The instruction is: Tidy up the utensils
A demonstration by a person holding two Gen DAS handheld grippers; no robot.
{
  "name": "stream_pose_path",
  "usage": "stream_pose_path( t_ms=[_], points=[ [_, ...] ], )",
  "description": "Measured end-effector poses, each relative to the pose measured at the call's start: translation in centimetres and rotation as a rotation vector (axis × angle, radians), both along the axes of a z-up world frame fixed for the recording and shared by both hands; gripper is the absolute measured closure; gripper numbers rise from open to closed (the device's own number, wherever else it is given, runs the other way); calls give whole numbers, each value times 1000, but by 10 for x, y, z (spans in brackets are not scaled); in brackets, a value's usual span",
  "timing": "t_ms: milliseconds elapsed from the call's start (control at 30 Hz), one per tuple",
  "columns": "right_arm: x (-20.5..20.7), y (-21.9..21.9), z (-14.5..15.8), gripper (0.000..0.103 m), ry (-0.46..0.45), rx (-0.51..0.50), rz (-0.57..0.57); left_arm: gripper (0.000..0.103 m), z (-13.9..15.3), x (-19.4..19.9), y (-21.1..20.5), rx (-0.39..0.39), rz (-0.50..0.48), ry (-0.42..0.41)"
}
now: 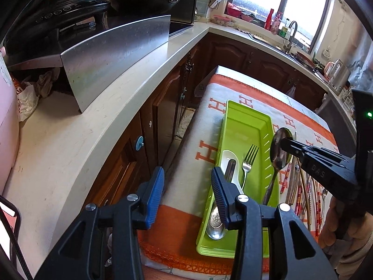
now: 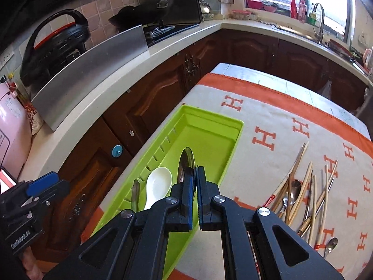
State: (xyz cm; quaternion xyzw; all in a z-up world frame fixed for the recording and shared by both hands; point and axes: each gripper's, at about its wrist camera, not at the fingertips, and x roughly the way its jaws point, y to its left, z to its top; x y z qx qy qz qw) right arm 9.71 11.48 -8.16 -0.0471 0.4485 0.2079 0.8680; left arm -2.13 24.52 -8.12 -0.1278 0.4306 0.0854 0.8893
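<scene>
Your right gripper point(image 2: 195, 192) is clamped on a metal spoon point(image 1: 281, 148), pinched edge-on near the base of its bowl, and it hangs over the right wall of the green tray point(image 1: 261, 122), the handle slanting down across that wall. Your left gripper point(image 1: 186, 182) stands parted with nothing between its blue pads point(image 1: 156, 190); one finger is over the tray's near left part, the other beyond the table's left edge.

The tray lies lengthwise along the left edge of the table, on the orange-and-white cloth point(image 2: 263, 116). In its near half you have a white ceramic spoon point(image 2: 158, 185), a fork point(image 1: 249, 161) and more steel cutlery that is partly hidden behind your left finger. The far half of the tray floor is bare, so that is where the open room is; the slotted left wall and the raised rim bound it.

To the right of the tray, toward the table's near right corner, a loose heap of chopsticks point(image 2: 303, 186) and small spoons point(image 2: 331, 243) lies crossed on the cloth, close beneath your right hand's side. The cloth between the tray and the heap, and out to the far edge of the table, is free.

Left of the table runs a narrow gap, then the dark cabinet doors point(image 2: 149, 102) under the pale worktop point(image 1: 77, 126).
</scene>
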Motion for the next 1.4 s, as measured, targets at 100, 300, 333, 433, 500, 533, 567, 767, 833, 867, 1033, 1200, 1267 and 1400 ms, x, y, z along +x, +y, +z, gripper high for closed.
stream_pose_path(
  t_ms=[100,300,333,433,500,533,567,767,833,867,1033,1200,1267,1400],
  points=[
    [10,3,-9,99,46,14,6,61,-1,1,-4,-1,-12,-1],
    [14,-2,-17,64,35,19,9,59,-3,1,-14,3,-31,11],
    [11,-3,-14,64,20,22,8,59,-3,0,-15,4,-33,12],
    [2,-11,-6,64,15,39,15,59,-1,0,-21,5,-42,10],
    [-6,-21,1,64,11,58,12,59,0,0,-27,5,-54,8],
    [-10,-27,4,64,6,63,9,59,1,0,-30,7,-61,7],
    [-14,-33,7,64,5,64,2,59,3,-1,-35,7,-71,7],
    [-36,-78,19,64,36,102,-27,58,15,-2,-64,3,-138,-1],
    [-45,-99,24,64,37,115,-43,58,20,-4,-78,7,-166,-3],
    [-50,-109,27,64,35,122,-50,58,23,-5,-86,11,-181,-4],
    [-76,-158,41,64,25,154,-90,55,33,-9,-118,19,-236,-12],
    [-97,-203,51,64,13,171,-136,55,44,-10,-149,47,-287,-32],
    [-104,-220,54,64,6,170,-152,55,49,-10,-160,58,-302,-45],
    [-117,-254,58,64,-9,175,-187,55,58,-9,-180,101,-323,-81]
  ],
)
